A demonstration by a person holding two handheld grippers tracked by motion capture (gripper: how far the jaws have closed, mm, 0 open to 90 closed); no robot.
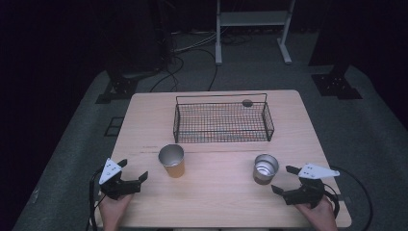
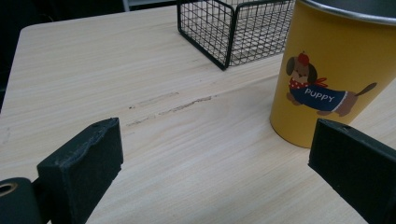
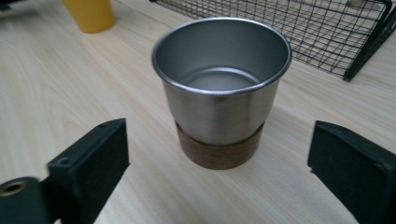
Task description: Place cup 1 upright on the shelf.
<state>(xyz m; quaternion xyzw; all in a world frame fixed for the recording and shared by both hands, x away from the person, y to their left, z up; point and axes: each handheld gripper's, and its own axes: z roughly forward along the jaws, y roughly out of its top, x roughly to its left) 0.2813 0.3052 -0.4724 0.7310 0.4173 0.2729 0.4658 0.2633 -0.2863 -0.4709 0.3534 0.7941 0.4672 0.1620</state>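
While both cups stand on the table in front of the empty wire basket (image 1: 221, 118), nothing is picked up yet: the left gripper (image 1: 129, 179) gapes beside the yellow cup (image 1: 172, 161), the right gripper (image 1: 285, 180) gapes around the steel cup (image 1: 265, 169).

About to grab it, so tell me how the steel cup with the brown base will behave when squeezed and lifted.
The steel cup looks rigid, so it probably won't crush. Its smooth, polished wall may slip between the pads; the brown base might grip better. It is empty and thin-rimmed, so likely light, and a sideways nudge could tip it.
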